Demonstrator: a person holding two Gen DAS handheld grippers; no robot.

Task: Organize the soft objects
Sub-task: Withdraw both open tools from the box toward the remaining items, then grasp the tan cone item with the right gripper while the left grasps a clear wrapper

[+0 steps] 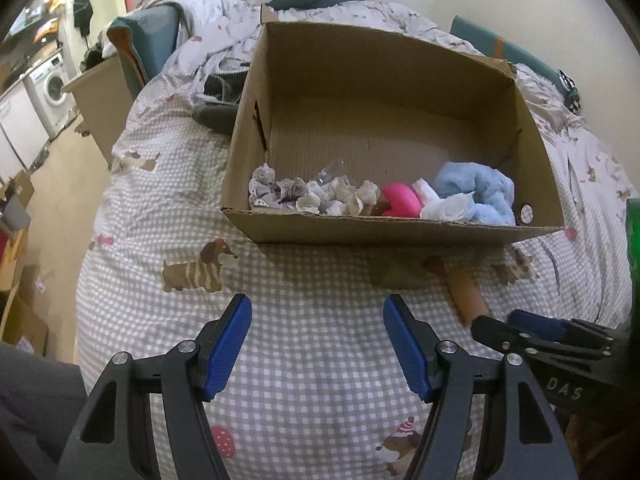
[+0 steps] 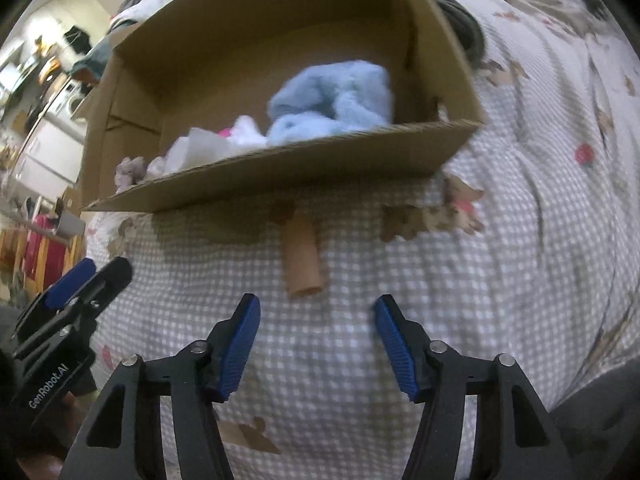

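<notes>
An open cardboard box (image 1: pixel 360 232) stands on the checked bed cover. Along its near wall lie a lacy grey-white cloth (image 1: pixel 312 196), a pink soft thing (image 1: pixel 400 200), a white cloth (image 1: pixel 444 206) and a fluffy blue cloth (image 1: pixel 476 188). The box (image 2: pixel 280 168) and blue cloth (image 2: pixel 332 100) also show in the right wrist view. A tan tube-shaped soft piece (image 1: pixel 466 294) lies on the cover before the box. My left gripper (image 1: pixel 318 344) is open and empty above the cover. My right gripper (image 2: pixel 318 344) is open and empty, just short of the tan piece (image 2: pixel 302 260).
The bed cover (image 1: pixel 320 400) carries printed dachshunds. Dark grey clothing (image 1: pixel 216 100) lies left of the box. Pillows (image 1: pixel 144 48) and a rumpled quilt sit at the bed's head. Left of the bed are a floor, cardboard boxes (image 1: pixel 104 100) and a washing machine (image 1: pixel 54 84).
</notes>
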